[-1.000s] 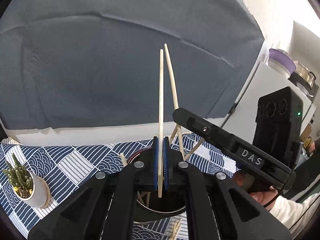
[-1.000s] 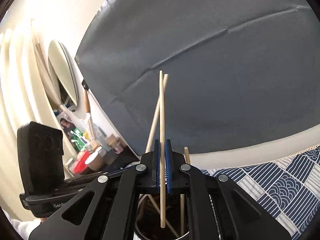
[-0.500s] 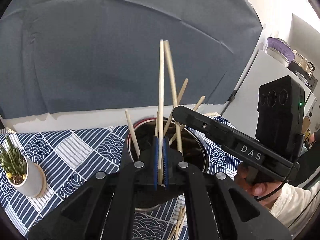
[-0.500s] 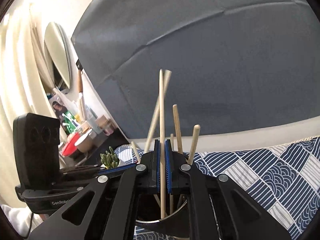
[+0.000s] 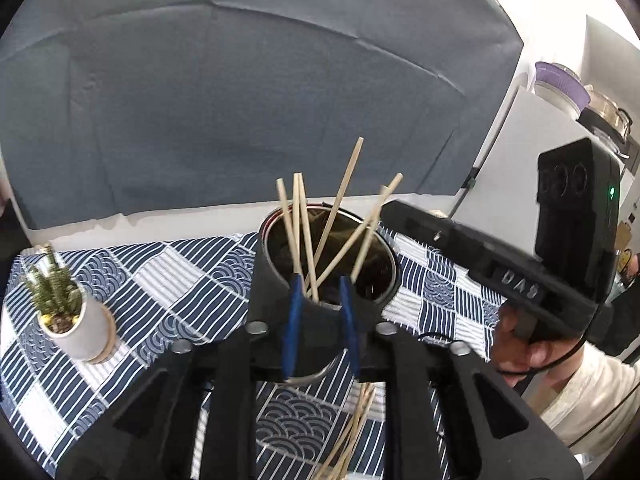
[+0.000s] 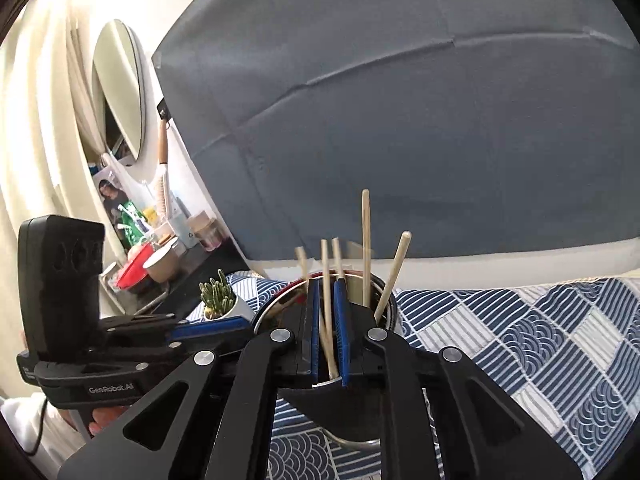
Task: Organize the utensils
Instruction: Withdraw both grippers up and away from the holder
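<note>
A steel cup (image 5: 390, 280) stands on the blue patterned cloth with several wooden chopsticks (image 5: 348, 184) leaning in it. My left gripper (image 5: 320, 280) hovers at the cup's near rim. Its jaws are opening, and its blue pads press on nothing. In the right wrist view the same cup (image 6: 390, 308) sits just past my right gripper (image 6: 327, 284). Its jaws are opening too, with one chopstick (image 6: 327, 312) loose between the pads, its lower end down in the cup. Each gripper shows in the other's view, the right gripper (image 5: 396, 212) beside the cup and the left gripper (image 6: 240, 325) low at the left.
Loose chopsticks (image 5: 348, 432) lie on the cloth in front of the cup. A small potted succulent (image 5: 76, 320) stands at the left. A grey backdrop (image 5: 240, 100) closes the far side. A cluttered shelf (image 6: 160, 256) with jars and a round mirror lies beyond the table's left end.
Both grippers came down to the cup with a chopstick each. Their jaws have parted and the chopsticks now stand in the cup. More of the cup and cloth shows.
</note>
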Tool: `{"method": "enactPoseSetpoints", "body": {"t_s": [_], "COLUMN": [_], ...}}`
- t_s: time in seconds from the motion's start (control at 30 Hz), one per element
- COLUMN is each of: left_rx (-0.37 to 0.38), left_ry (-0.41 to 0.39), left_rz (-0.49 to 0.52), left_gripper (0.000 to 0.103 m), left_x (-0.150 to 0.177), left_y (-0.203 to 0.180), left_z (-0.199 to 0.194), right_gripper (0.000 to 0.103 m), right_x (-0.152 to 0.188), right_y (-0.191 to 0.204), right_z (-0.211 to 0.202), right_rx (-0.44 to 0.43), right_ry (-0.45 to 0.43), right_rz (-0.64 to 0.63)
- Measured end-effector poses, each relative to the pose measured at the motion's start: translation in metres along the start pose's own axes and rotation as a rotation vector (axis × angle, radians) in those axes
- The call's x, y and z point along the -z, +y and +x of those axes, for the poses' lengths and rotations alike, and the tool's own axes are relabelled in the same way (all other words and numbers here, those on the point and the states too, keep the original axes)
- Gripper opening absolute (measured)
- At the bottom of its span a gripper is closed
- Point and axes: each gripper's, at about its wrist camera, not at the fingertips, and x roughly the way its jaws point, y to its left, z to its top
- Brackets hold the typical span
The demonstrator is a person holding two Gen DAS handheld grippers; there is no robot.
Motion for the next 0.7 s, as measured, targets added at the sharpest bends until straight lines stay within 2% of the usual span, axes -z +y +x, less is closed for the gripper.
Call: {"method": "enactPoseSetpoints", "body": {"t_s": [0.07,0.13,0.17,0.2,0.23,0.3,0.33,0.37,0.43,0.57,0.7], "left_rx": [-0.010,-0.026,-0.036,-0.048,-0.053,-0.063,-0.066,-0.075,-0.087,-0.112,-0.147], "left_ry": [-0.001,0.001,0.000,0.006,0.013,0.011,0.017,0.023,0.029,0.067,0.149], "left_rz": [0.004,0.005,0.007,0.005,-0.001,-0.008,-0.015,-0.026,-0.036,-0.044,-0.035], "left_gripper": [0.031,0.048,0.053,0.071,0.082,0.084,0.091,0.094,0.094,0.097,0.097], "left_x": [0.004,0.008,0.011,0.015,0.018,0.025,0.028,0.033,0.041,0.059,0.087], "left_y": [-0.002,-0.006,-0.007,-0.009,-0.010,-0.013,-0.013,-0.014,-0.015,-0.018,-0.017], "left_z": [-0.008,-0.017,-0.021,-0.026,-0.029,-0.037,-0.040,-0.043,-0.049,-0.056,-0.057], "right_gripper": [0.028,0.043,0.047,0.055,0.062,0.072,0.077,0.078,0.085,0.086,0.088], "right_x": [0.000,0.000,0.001,0.002,0.002,0.005,0.007,0.009,0.015,0.028,0.046], "right_y": [0.002,0.003,0.005,0.006,0.007,0.011,0.012,0.014,0.017,0.020,0.020], "right_z": [-0.010,-0.021,-0.028,-0.033,-0.036,-0.045,-0.049,-0.054,-0.063,-0.078,-0.094], "right_rx": [0.014,0.030,0.041,0.053,0.062,0.092,0.105,0.122,0.133,0.186,0.232], "right_ry": [-0.009,-0.019,-0.020,-0.014,-0.006,0.015,0.025,0.031,0.047,0.082,0.121], "right_rz": [-0.002,-0.004,-0.006,-0.008,-0.011,-0.024,-0.029,-0.031,-0.028,-0.022,-0.007]}}
